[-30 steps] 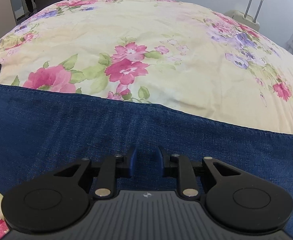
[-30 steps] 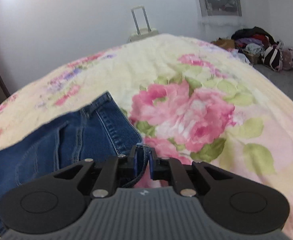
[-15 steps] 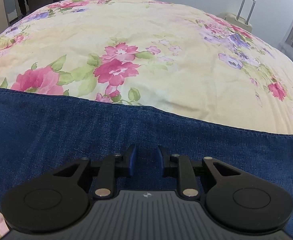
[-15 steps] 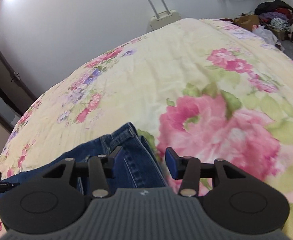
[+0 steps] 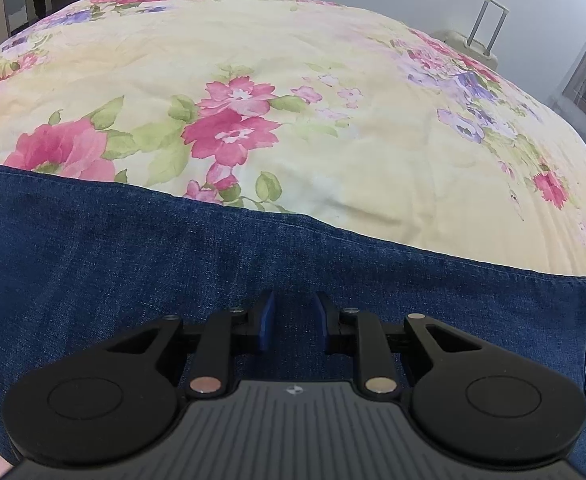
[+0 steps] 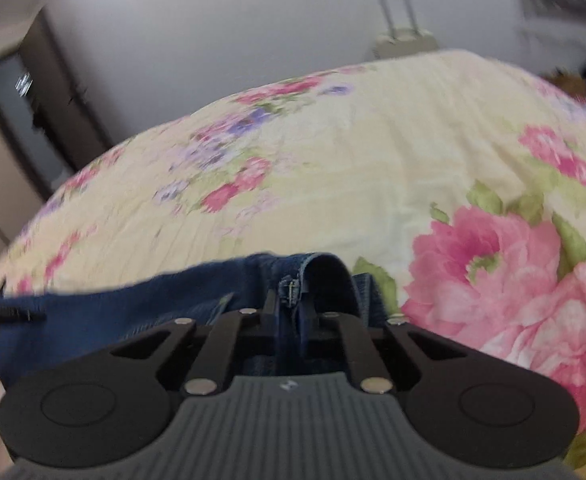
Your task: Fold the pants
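Note:
Blue denim pants lie across a floral bedspread. In the left wrist view my left gripper rests on the leg fabric, its blue-padded jaws a little apart with flat denim between them. In the right wrist view, which is blurred, my right gripper is closed on the waistband of the pants, and the fabric bunches up in a loop above the fingers. The leg trails off to the left.
The bed fills both views beyond the pants. A pale suitcase with a raised handle stands past the far edge, also in the right wrist view. A dark doorway is at the left. A dark object shows at the far left.
My right gripper was shut on the waistband, opened half a second ago, and has now closed on it again while swinging left. My left gripper has stayed on the leg.

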Motion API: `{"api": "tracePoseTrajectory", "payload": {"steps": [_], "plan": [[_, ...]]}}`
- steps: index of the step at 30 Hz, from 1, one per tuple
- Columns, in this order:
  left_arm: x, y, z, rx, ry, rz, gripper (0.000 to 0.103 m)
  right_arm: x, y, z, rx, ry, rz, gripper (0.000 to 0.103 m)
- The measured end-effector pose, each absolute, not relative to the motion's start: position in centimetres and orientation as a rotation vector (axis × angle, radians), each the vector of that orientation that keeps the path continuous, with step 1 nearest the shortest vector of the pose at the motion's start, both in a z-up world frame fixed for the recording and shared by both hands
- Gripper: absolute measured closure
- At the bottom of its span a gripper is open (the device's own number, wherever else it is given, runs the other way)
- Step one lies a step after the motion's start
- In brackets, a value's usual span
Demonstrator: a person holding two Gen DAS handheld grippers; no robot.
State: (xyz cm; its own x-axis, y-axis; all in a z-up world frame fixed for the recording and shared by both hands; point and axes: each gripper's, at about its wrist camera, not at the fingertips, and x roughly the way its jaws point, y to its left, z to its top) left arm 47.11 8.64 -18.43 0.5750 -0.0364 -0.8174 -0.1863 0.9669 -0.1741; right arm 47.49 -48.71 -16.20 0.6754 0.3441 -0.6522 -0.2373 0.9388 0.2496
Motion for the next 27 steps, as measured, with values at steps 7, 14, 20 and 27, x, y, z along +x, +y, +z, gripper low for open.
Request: {"api": "tracePoseTrajectory", "payload": {"steps": [7,14,20,27], "plan": [[47.0,8.7,-18.3,-0.266,0.96,0.093,0.076,42.3,-44.2,-15.6,-0.072,0.698,0.299,0.102],[47.0,8.8,-18.2,-0.271,0.967,0.103,0.076,46.4,-49.1,-13.4,0.197,0.733,0.225,0.098],[47.3,8.8,-18.4,-0.25,0.974,0.097,0.076,49.7,-55.6,-13.8,0.483,0.747,0.159,0.073],[47.3,8.5,-18.4,-0.237,0.978,0.109,0.076,54.3,-59.5,-20.2,0.692,0.898,0.112,0.077]]}}
